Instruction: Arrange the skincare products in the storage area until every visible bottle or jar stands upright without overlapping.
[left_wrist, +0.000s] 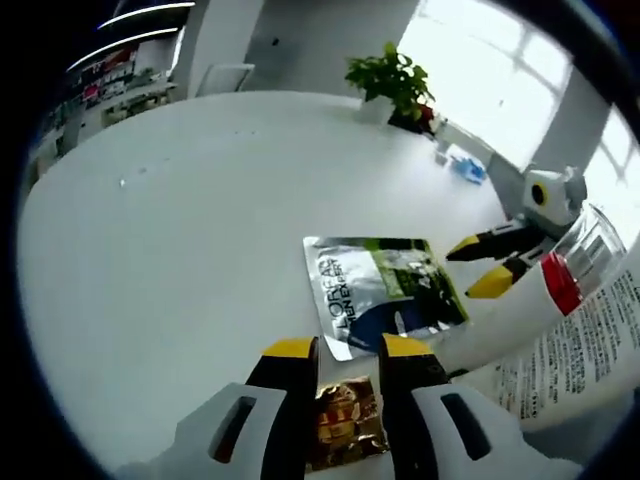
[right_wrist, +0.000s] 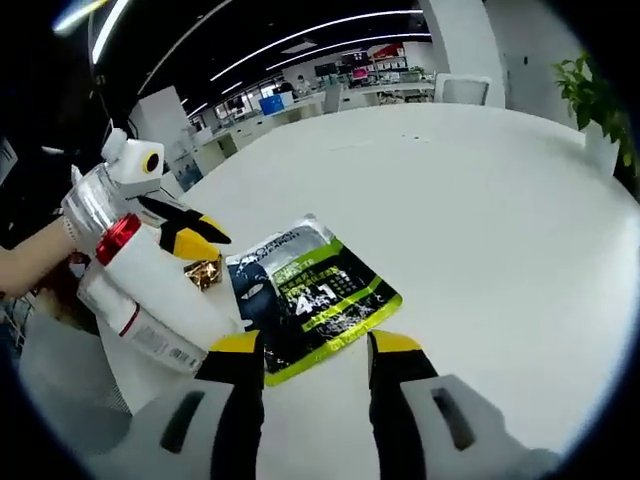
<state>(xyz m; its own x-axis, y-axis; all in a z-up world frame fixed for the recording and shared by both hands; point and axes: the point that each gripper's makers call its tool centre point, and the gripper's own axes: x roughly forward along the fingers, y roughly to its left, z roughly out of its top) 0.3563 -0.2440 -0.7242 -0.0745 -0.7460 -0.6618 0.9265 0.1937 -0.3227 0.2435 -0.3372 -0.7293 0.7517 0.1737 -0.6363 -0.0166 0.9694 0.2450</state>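
Fingers of the left gripper (left_wrist: 347, 352) stand a little apart, with a small gold-wrapped packet (left_wrist: 343, 420) sitting in the gap between them; whether the pads actually press it I cannot tell. Just ahead of those tips lies a flat L'Oréal sachet (left_wrist: 385, 290), silver with green print, face up on the white table (left_wrist: 180, 220). Off to the right of the tips lie two white bottles, the nearer a red-collared bottle (left_wrist: 560, 285) on its side, so the upright stage is not yet done. In the right gripper view, the right gripper (right_wrist: 317, 347) has its fingers apart and holds nothing, its tips at the near edge of the sachet. To their left the white bottles (right_wrist: 150, 290) lie overlapping, probably the next things to stand up. Far ahead sits a potted plant (left_wrist: 392, 80).
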